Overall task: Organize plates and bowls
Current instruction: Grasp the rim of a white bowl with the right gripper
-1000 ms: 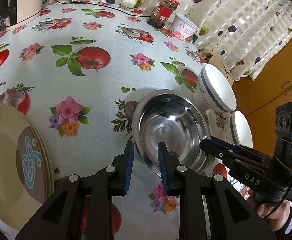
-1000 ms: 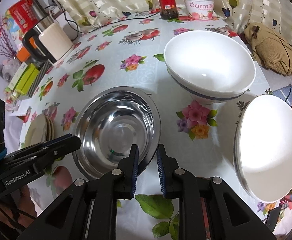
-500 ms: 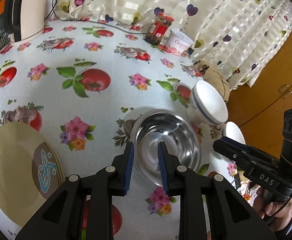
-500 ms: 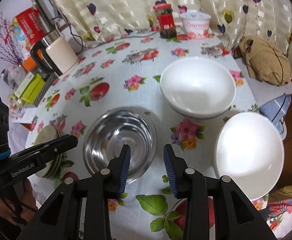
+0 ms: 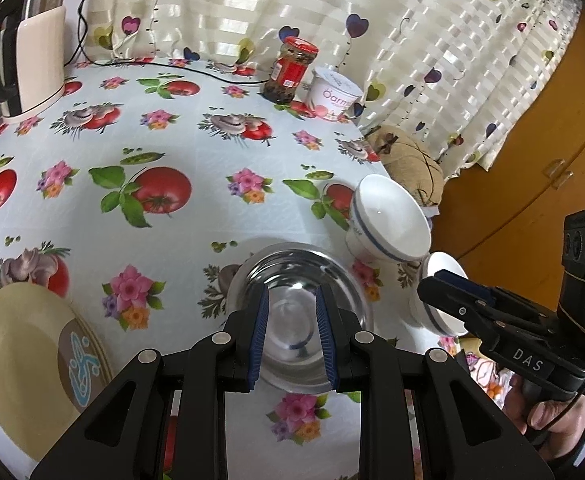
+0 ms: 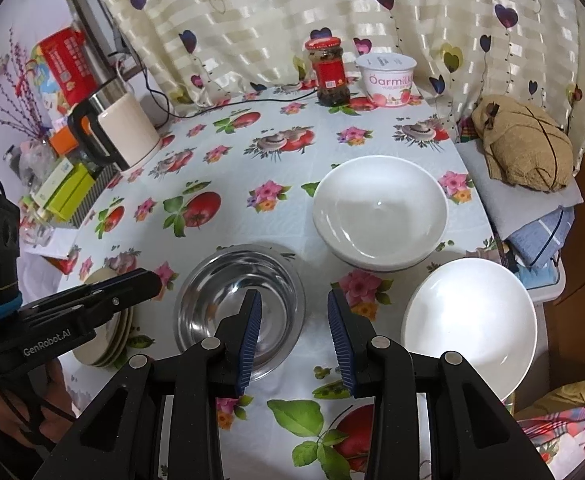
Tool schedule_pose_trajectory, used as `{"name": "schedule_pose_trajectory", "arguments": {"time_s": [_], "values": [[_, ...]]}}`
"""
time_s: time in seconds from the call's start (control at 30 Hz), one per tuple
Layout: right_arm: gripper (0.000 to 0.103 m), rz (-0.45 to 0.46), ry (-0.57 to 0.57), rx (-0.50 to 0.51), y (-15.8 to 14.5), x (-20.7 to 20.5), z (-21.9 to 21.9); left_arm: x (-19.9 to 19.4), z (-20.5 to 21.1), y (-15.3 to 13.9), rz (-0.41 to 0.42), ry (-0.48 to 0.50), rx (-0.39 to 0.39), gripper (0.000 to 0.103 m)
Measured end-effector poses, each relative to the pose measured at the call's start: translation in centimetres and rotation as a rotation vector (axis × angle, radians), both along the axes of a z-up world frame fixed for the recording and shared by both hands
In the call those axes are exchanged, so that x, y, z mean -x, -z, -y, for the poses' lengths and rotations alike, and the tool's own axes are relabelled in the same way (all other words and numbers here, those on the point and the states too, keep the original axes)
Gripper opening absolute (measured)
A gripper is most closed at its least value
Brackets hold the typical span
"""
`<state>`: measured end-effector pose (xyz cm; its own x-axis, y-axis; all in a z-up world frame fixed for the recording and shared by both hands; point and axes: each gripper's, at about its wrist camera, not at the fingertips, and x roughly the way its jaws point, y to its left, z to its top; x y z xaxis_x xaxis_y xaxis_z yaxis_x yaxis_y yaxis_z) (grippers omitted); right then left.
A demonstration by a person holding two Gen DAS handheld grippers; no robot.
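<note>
- My left gripper [image 5: 291, 334] hangs above the table, jaws parted narrowly, nothing between the blue pads; it appears at 9 o'clock in the right wrist view [image 6: 148, 280].
- My right gripper [image 6: 294, 336] stands with a moderate gap, pads bare, clear of every dish; in the left wrist view it sits at 3 o'clock [image 5: 440, 284].
- Shiny round stainless-steel bowl [image 6: 228, 300] rests upright on the flower-and-tomato oilcloth table [image 6: 228, 176], directly below both grippers, untouched.
- Deep white ceramic bowl with a blue rim band [image 6: 380, 208] sits at 1 o'clock from the steel bowl, near but apart; it looks stacked on another like it.
- Second white bowl [image 6: 472, 320] sits at 3 o'clock from the steel bowl, at the table edge.
- Stack of round beige plates with a blue motif [image 5: 24, 356] lies at 9 o'clock, well apart from the steel bowl.
- Far edge, 12 o'clock: red-lidded glass jar [image 6: 328, 72] just beside a white yoghurt tub [image 6: 386, 76].
- Cream electric kettle [image 6: 120, 132] at 10 o'clock.
</note>
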<state>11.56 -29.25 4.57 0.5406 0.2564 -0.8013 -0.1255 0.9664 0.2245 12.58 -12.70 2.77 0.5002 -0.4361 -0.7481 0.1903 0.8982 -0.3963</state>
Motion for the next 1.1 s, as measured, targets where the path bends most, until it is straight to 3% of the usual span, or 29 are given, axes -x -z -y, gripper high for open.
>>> {"name": "schedule_pose_trajectory", "arguments": {"time_s": [1.1], "values": [[0.034, 0.028, 0.058, 0.007, -1.0, -2.0, 4.1, -3.4, 5.1, -1.2, 0.029, 0.072, -0.03, 0.024]]}}
